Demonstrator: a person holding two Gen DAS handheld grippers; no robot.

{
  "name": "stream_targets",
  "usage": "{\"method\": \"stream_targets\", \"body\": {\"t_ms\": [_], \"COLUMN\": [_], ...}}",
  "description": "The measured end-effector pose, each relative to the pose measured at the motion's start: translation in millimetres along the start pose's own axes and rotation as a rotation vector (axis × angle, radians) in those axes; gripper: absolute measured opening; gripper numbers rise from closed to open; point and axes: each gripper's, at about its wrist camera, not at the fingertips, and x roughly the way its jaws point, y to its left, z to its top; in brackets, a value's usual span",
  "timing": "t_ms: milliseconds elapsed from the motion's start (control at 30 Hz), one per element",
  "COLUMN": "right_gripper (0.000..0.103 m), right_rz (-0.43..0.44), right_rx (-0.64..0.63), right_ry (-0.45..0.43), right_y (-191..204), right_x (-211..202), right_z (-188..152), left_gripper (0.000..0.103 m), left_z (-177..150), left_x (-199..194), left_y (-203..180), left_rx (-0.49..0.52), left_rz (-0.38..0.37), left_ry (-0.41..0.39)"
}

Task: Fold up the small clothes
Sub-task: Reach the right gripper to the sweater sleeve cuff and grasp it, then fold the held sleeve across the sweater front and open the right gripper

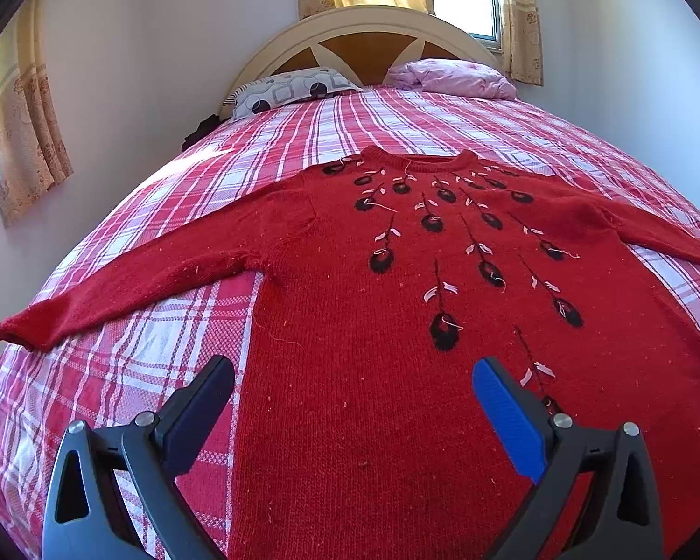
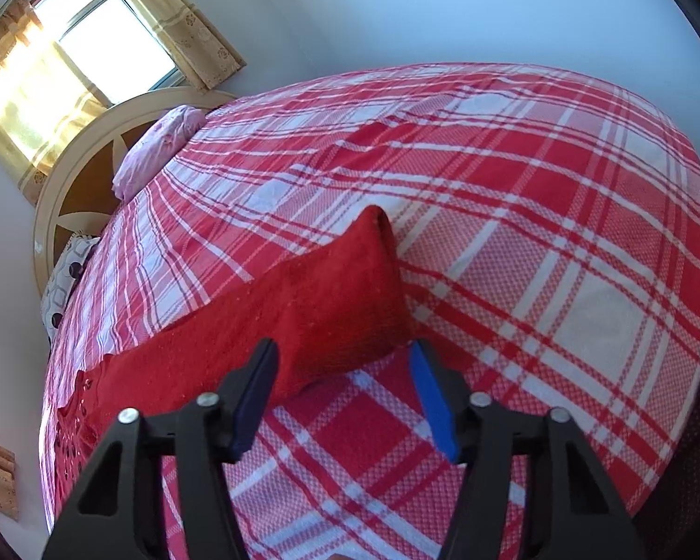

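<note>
The red knitted sweater with black embroidered flowers and pale leaves (image 1: 396, 326) lies flat, front side up, on the bed covered by a red-and-white plaid sheet (image 1: 154, 364). The neckline points toward the cream arched headboard (image 1: 364, 32); both sleeves extend outward to the sides. No fold is visible in the body or in either sleeve, so the task is judged to be at its starting stage: every fold is still to be made.

The left gripper (image 1: 352, 375) hovers above the lower left part of the sweater body, near its side edge. Its fingers stand wide apart and hold nothing.

The right gripper (image 2: 343, 354) is positioned at the cuff end of the red sleeve (image 2: 331, 298), which lies on the plaid sheet. The fingers are partly open. The sleeve's lower edge lies between the fingertips, but the pads do not appear to press on the fabric, so no grip is confirmed.

Judged from this layout, the step in hand is taking hold of the right sleeve in order to bring it across the body. Remaining work: fold both sleeves inward, then fold the body into a compact stack.

A grey patterned pillow (image 1: 284, 93) and a pink pillow (image 1: 457, 77) rest at the head of the bed, well apart from the sweater.
</note>
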Motion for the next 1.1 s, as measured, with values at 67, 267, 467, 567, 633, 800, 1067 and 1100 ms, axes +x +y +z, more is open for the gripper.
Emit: {"method": "stream_targets", "body": {"t_ms": [67, 267, 467, 567, 633, 800, 1067, 1100], "right_gripper": [0.047, 0.018, 0.011, 0.011, 0.011, 0.01, 0.01, 0.009], "right_rz": [-0.01, -0.022, 0.009, 0.047, 0.073, 0.146, 0.254, 0.267], "right_rx": [-0.002, -0.04, -0.177, -0.265, -0.316, -0.449, -0.636, -0.66], "right_ry": [-0.001, -0.041, -0.103, -0.117, -0.12, -0.119, -0.142, -0.146], "right_y": [2, 17, 66, 103, 124, 187, 281, 293], "right_x": [2, 2, -9, -13, -15, -15, -24, -26], "right_z": [3, 10, 14, 14, 11, 0, -29, -33], "left_gripper": [0.102, 0.102, 0.102, 0.102, 0.102, 0.102, 0.102, 0.102], "left_z": [-1, -3, -2, -2, -3, -3, -4, -4], "left_x": [0, 2, 0, -1, -2, -4, -3, -3], "left_y": [1, 6, 13, 16, 18, 26, 37, 39], "left_rx": [-0.003, -0.02, -0.04, -0.048, -0.054, -0.074, -0.107, -0.112], "left_rz": [-0.004, -0.014, -0.029, -0.039, -0.044, -0.051, -0.062, -0.065], "left_ry": [0.001, 0.006, 0.001, -0.004, -0.007, -0.01, -0.015, -0.014]}}
